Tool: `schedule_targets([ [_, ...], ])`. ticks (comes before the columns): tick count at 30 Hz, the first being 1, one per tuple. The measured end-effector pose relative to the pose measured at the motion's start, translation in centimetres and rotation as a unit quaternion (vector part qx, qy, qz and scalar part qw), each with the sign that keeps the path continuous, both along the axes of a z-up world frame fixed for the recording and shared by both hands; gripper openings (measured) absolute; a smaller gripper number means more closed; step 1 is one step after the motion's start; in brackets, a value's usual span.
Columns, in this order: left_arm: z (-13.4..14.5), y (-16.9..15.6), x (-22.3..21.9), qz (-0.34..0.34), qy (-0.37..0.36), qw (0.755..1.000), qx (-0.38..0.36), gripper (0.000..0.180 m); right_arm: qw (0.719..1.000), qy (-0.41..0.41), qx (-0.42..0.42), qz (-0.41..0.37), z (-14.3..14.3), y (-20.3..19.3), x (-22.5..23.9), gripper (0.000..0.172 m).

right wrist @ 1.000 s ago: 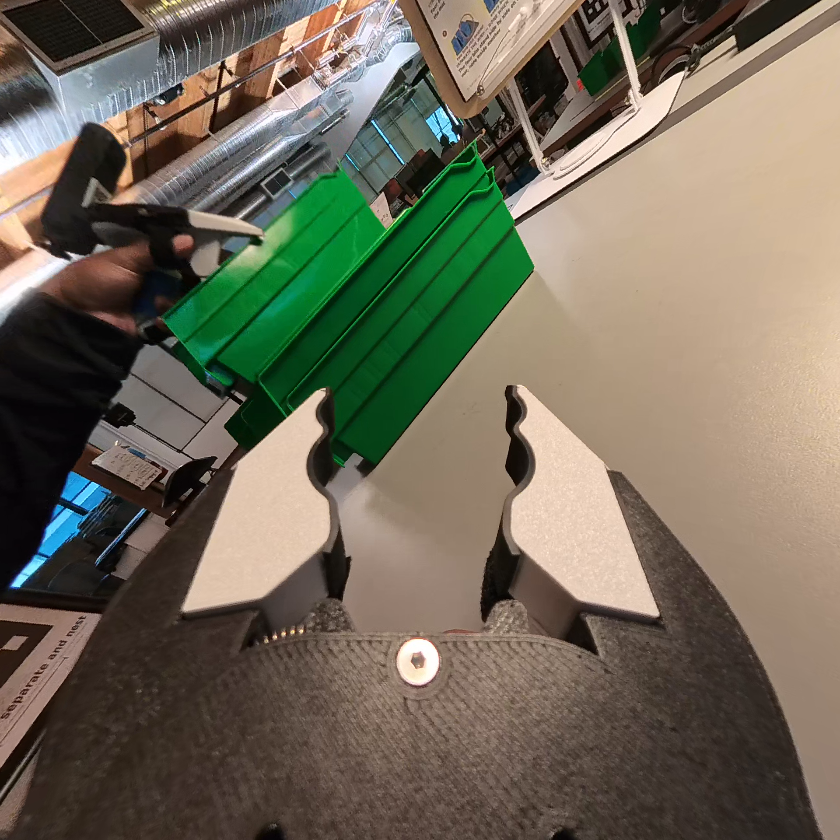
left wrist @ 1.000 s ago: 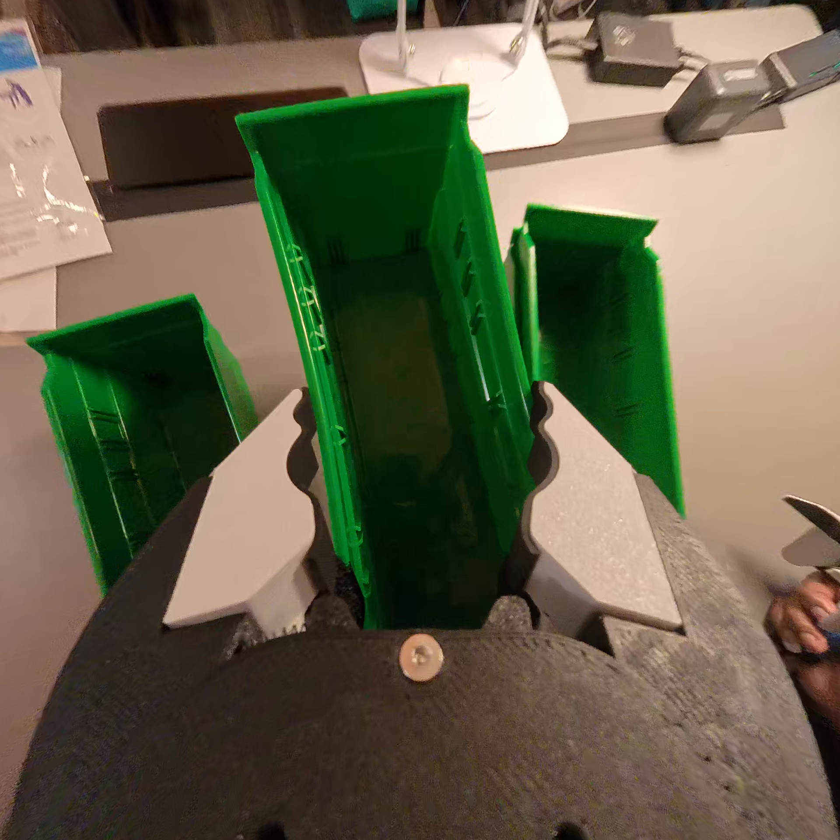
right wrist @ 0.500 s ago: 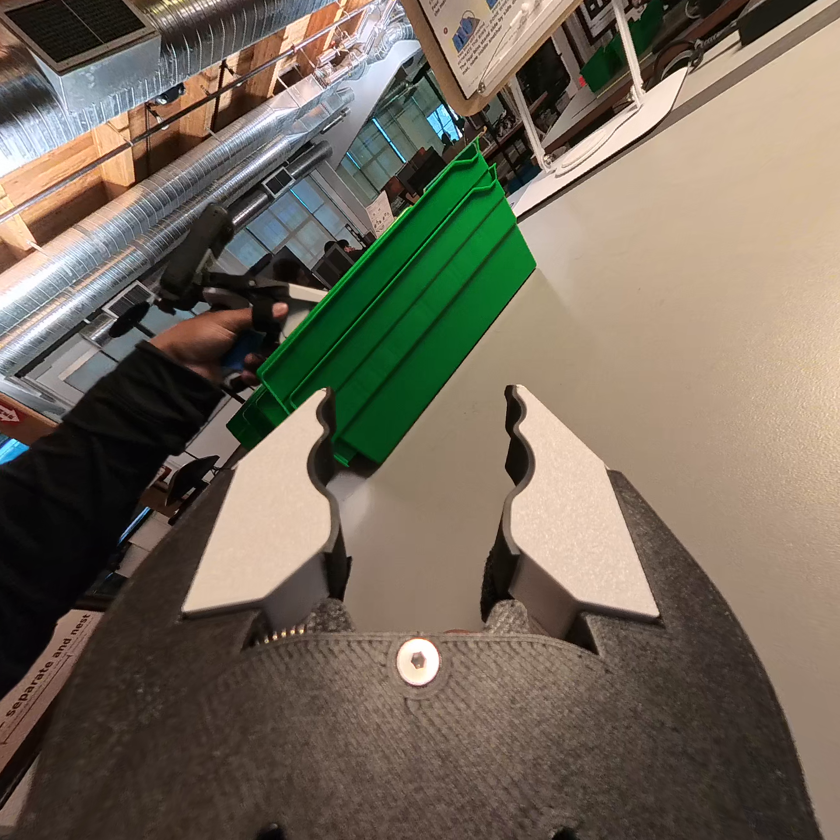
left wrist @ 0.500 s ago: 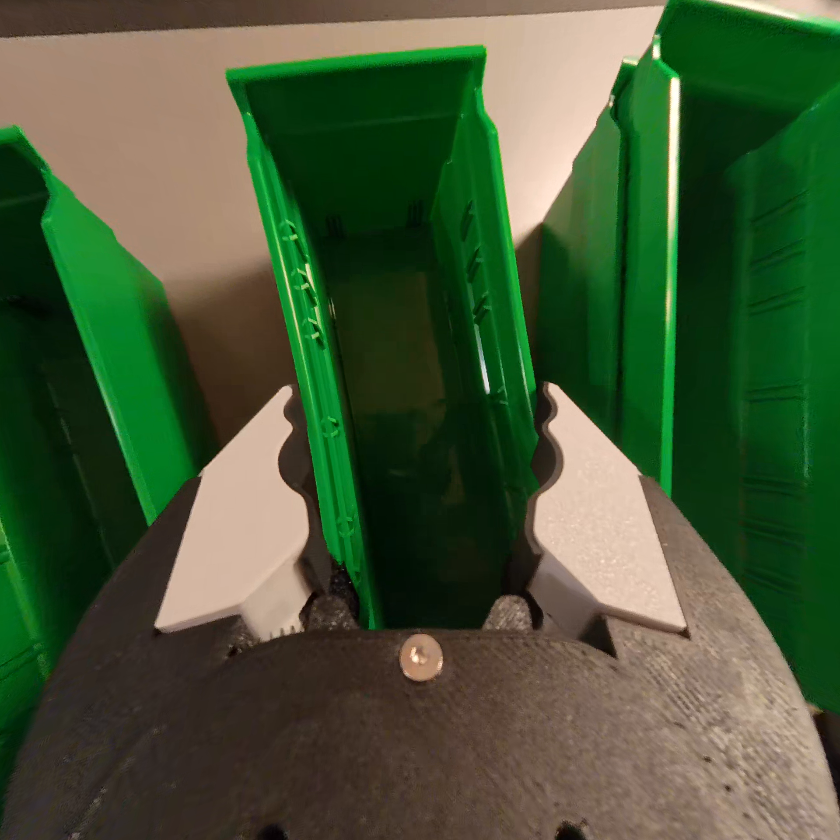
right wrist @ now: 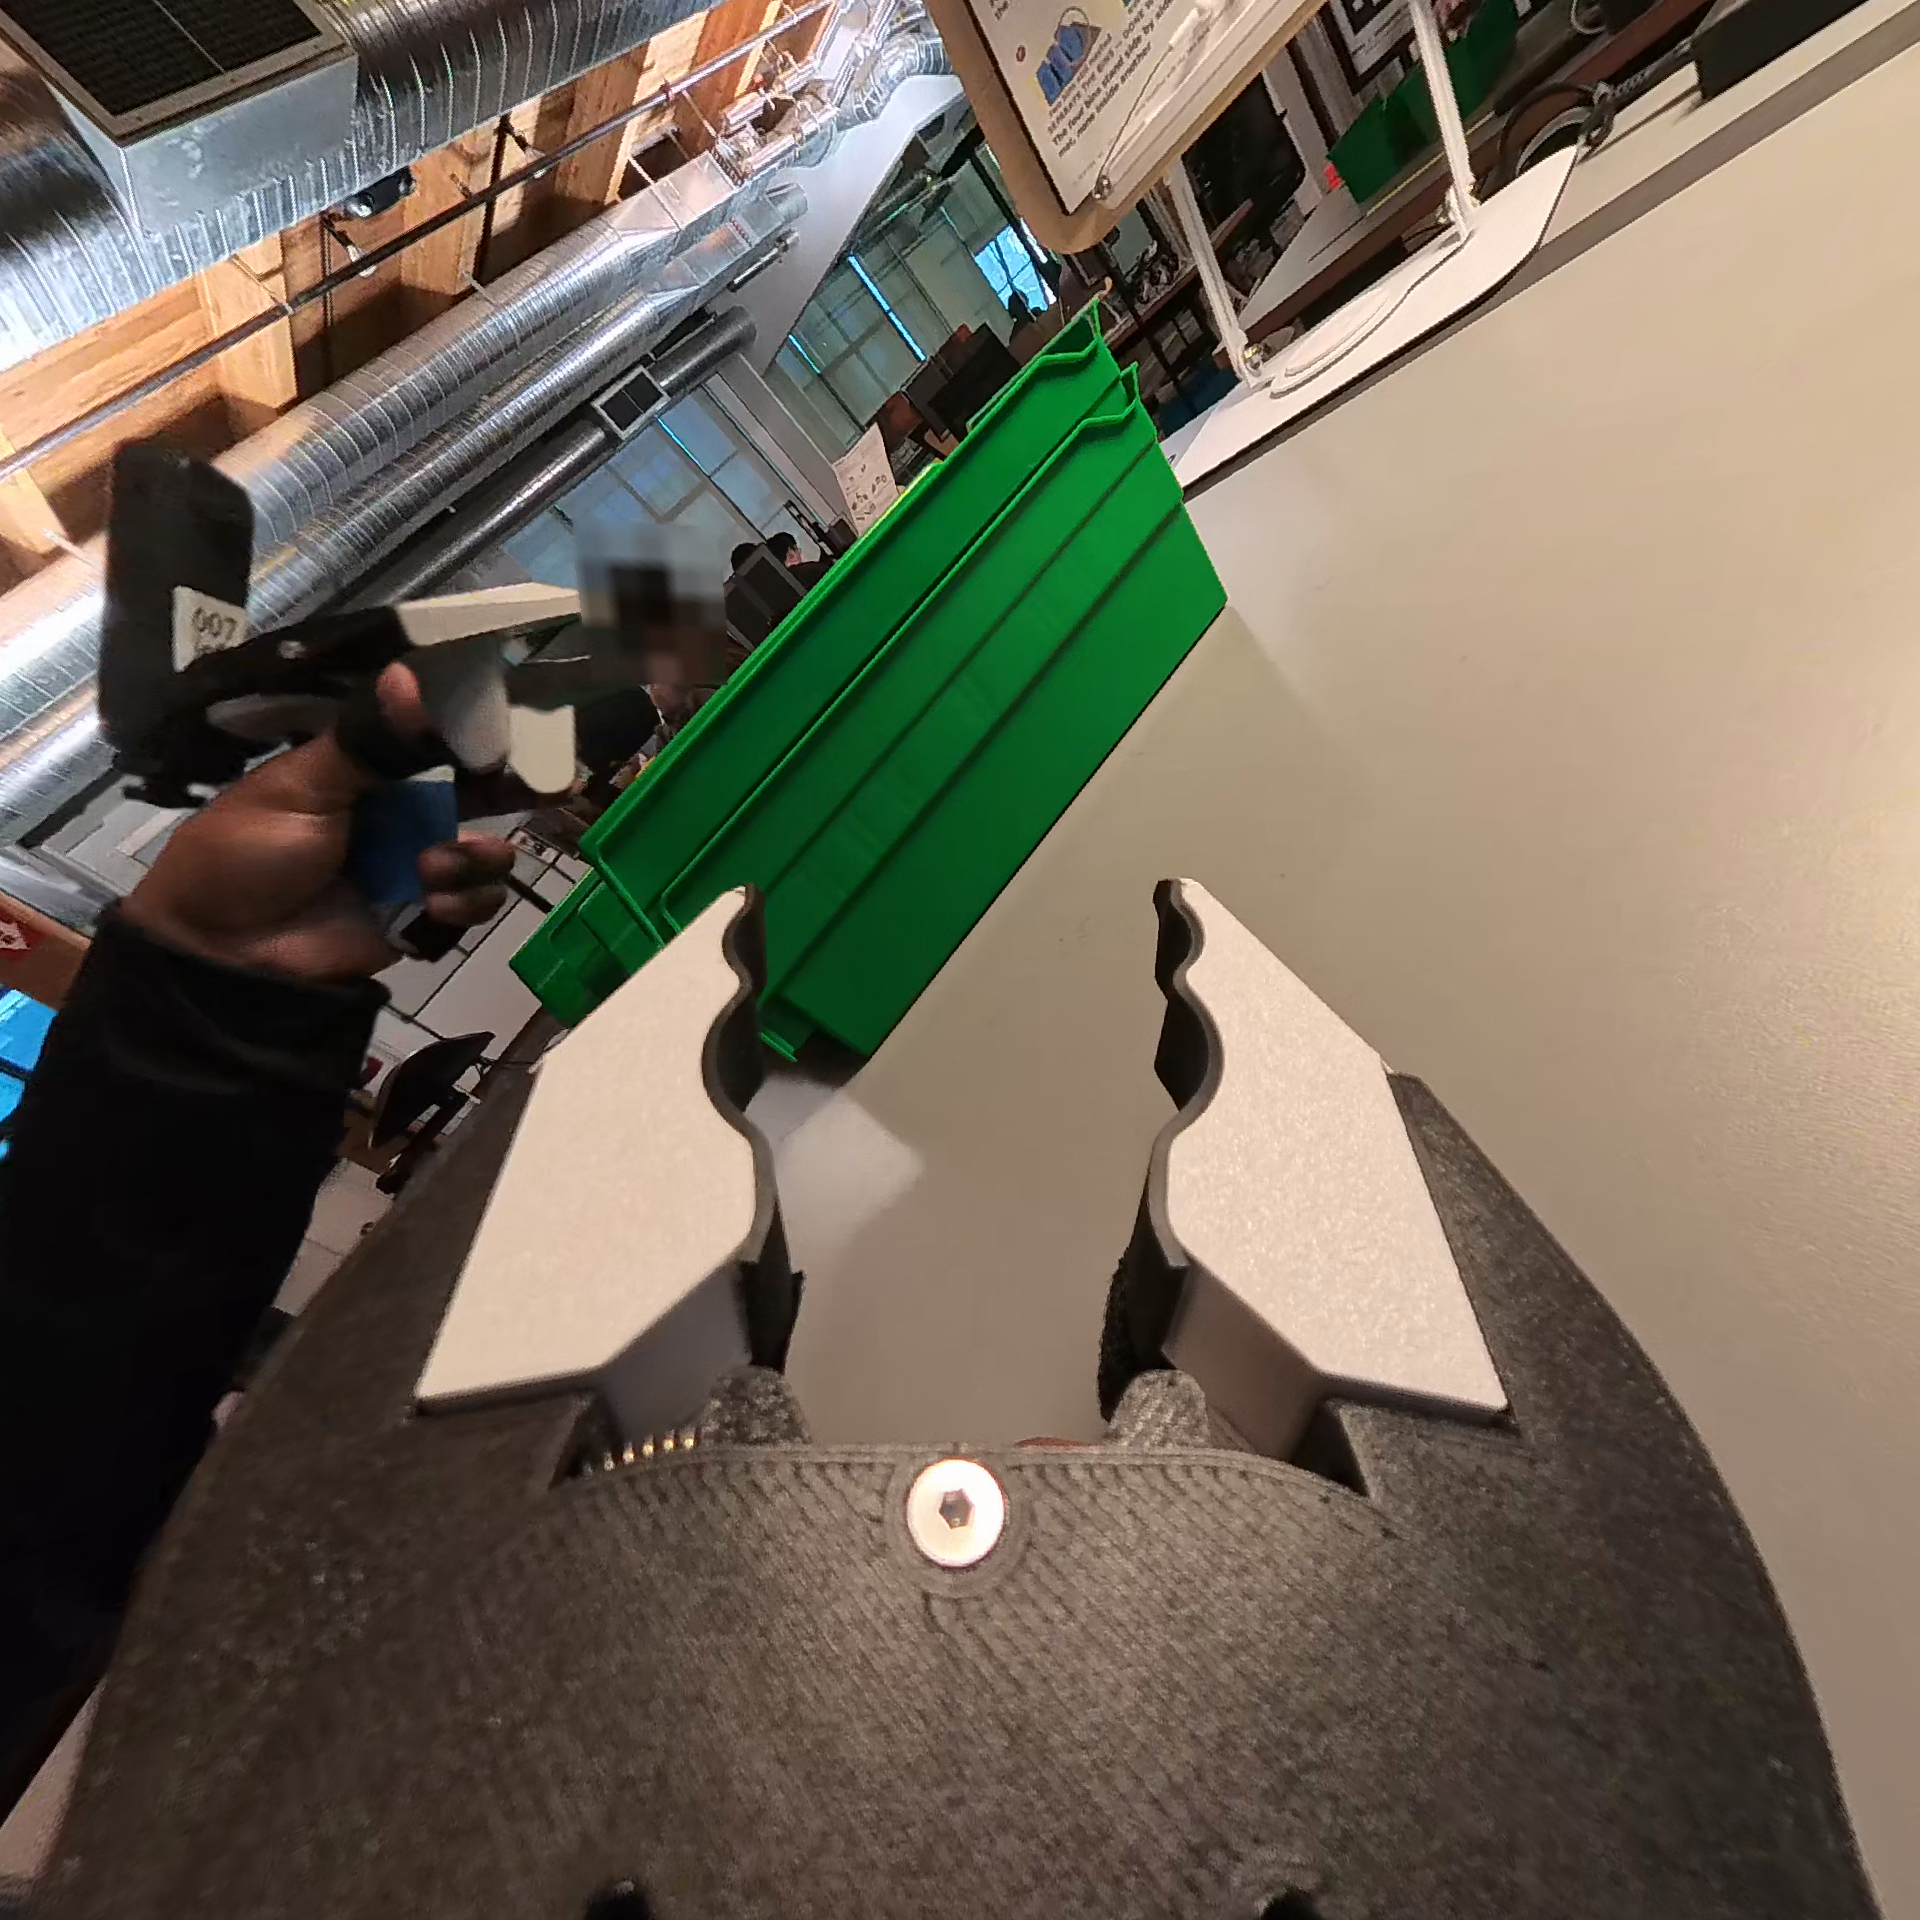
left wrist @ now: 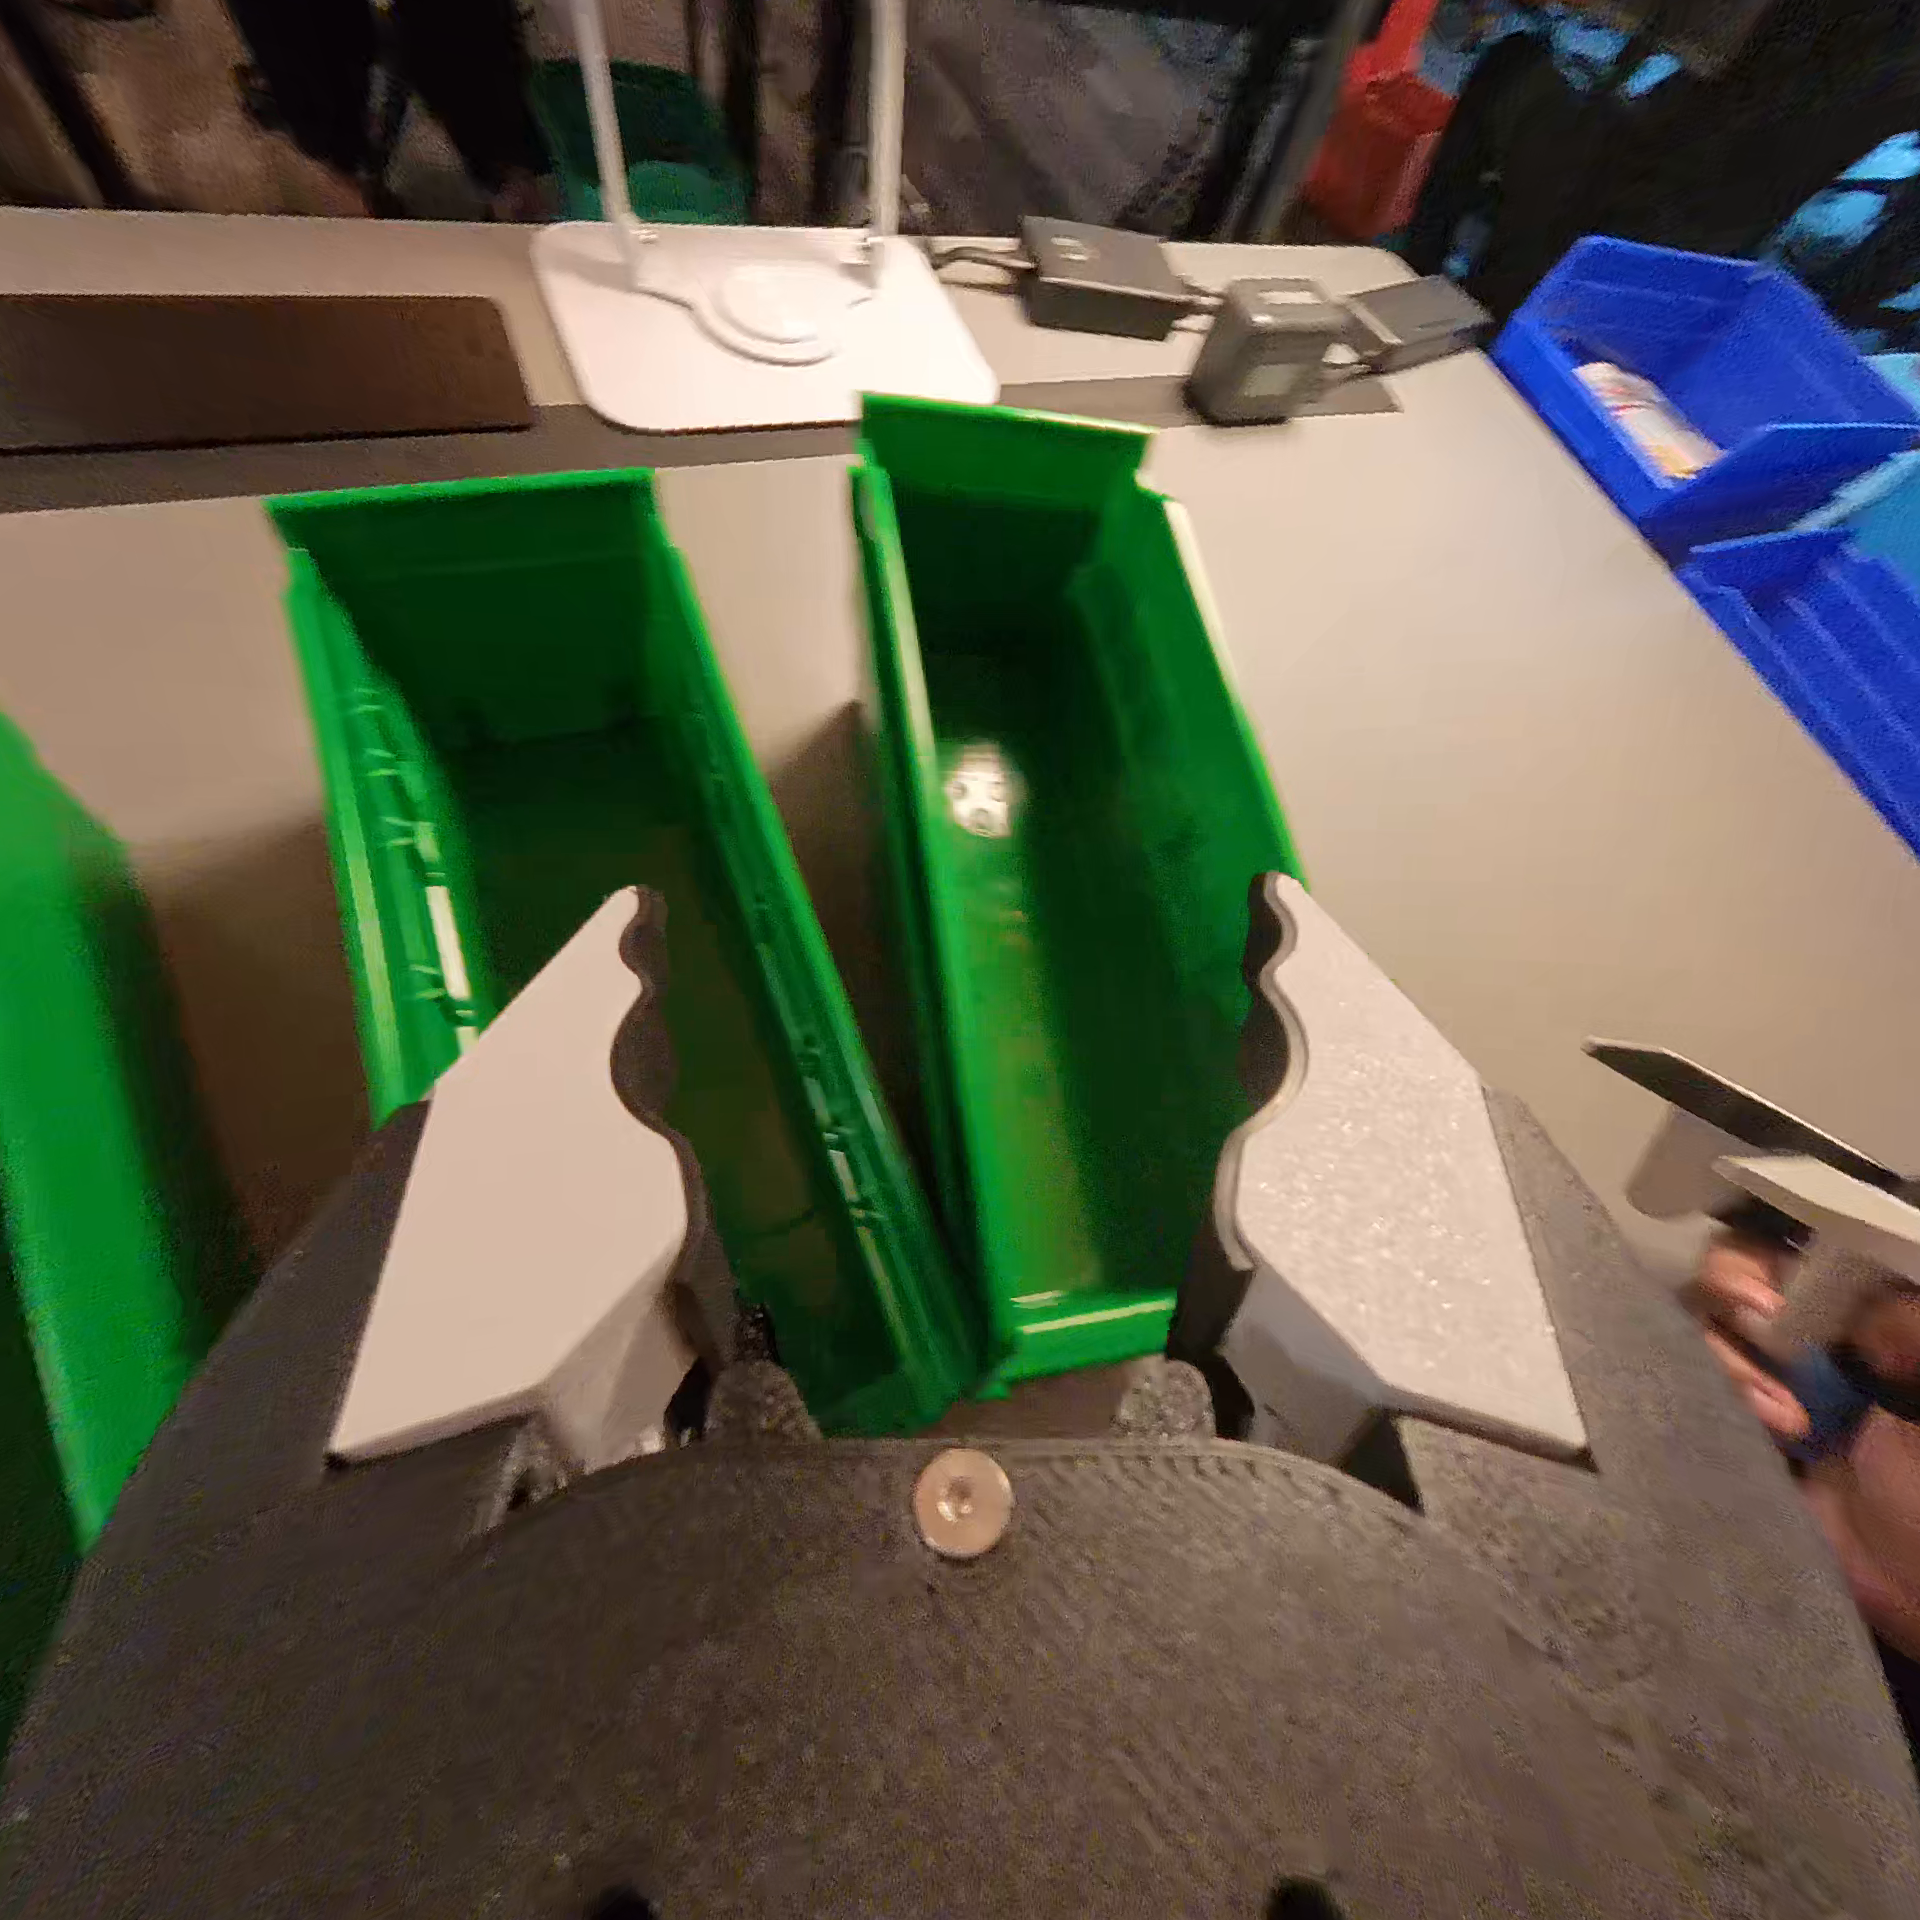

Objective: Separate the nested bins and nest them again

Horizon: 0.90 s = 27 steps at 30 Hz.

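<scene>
Our left gripper (left wrist: 956, 914), spread wide and holding nothing, hovers above two green bins (left wrist: 1049, 831) running lengthwise away from us; our right gripper (right wrist: 956, 914) waits open.

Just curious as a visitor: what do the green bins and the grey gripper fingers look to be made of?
Green bins: likely moulded plastic, glossy, with ribbed walls. Left gripper fingers: matte, speckled grey, perhaps printed plastic; I can't be sure.

A third green bin (left wrist: 62, 1039), left of the jaws, is cut off by the frame edge; the bins between them are motion-blurred.
</scene>
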<state>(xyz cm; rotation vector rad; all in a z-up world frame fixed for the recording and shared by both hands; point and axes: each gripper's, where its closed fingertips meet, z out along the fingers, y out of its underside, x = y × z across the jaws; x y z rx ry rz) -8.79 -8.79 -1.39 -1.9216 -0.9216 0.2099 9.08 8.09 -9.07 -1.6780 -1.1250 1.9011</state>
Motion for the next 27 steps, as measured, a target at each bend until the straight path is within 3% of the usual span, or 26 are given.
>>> schedule_targets([
  [5,-1.0,2.7,5.3,-0.081,-0.018,0.996,0.041,0.098,1.000,-0.007,0.000,0.001,-0.2,0.0,-0.1,0.077],
  [9,-2.9,3.6,6.3,-0.096,0.011,0.995,0.009,0.098,0.999,-0.032,-0.006,0.023,-0.9,-0.5,-0.5,0.077],
  [12,-2.8,4.8,7.5,-0.112,0.008,0.993,0.016,0.106,0.999,-0.041,-0.013,0.028,-1.0,-0.5,-0.6,0.077],
  [18,-1.3,7.1,10.5,-0.169,-0.027,0.982,0.083,0.105,0.998,-0.052,-0.003,0.032,-0.8,-0.4,-1.0,0.083],
  [23,1.4,5.7,10.6,-0.174,-0.021,0.968,0.181,0.101,0.998,-0.025,0.043,0.041,4.4,0.0,-1.9,0.091],
  [27,1.5,3.4,10.7,-0.160,0.010,0.955,0.248,0.097,0.987,-0.053,0.135,0.068,8.2,-2.0,-4.2,0.114],
])
